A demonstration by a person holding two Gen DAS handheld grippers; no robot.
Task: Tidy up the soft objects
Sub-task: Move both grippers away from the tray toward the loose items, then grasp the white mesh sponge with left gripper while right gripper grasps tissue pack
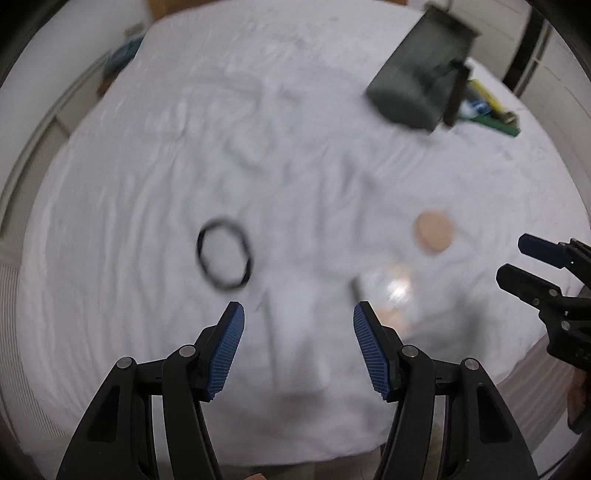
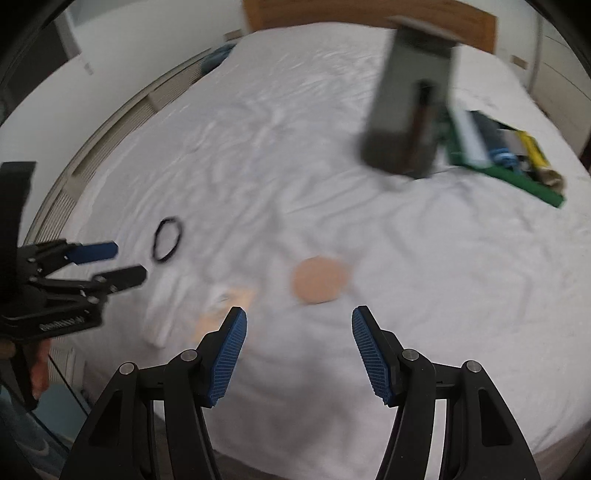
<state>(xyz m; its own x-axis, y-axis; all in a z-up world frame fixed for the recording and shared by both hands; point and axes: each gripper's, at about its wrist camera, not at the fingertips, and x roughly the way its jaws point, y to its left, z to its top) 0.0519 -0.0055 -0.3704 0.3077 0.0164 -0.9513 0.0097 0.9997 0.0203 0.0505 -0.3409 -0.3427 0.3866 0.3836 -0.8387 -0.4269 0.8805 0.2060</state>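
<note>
A black hair band (image 1: 224, 254) lies on the white bed sheet (image 1: 295, 166), just ahead and left of my open, empty left gripper (image 1: 298, 317). A round beige pad (image 1: 433, 231) lies to the right, with a clear plastic packet (image 1: 393, 291) near it. A folded white cloth (image 1: 295, 343) lies between my left fingers. My right gripper (image 2: 298, 319) is open and empty above the sheet, the beige pad (image 2: 320, 280) just ahead of it. The hair band (image 2: 167, 240) and white cloth (image 2: 162, 314) lie to its left. A dark green pouch (image 2: 410, 107) stands far right.
The dark green pouch (image 1: 417, 81) has a green tray (image 2: 506, 162) of small items beside it. The right gripper (image 1: 543, 273) shows at the left view's right edge; the left gripper (image 2: 107, 267) shows at the right view's left. A wooden headboard (image 2: 369, 14) is behind the bed.
</note>
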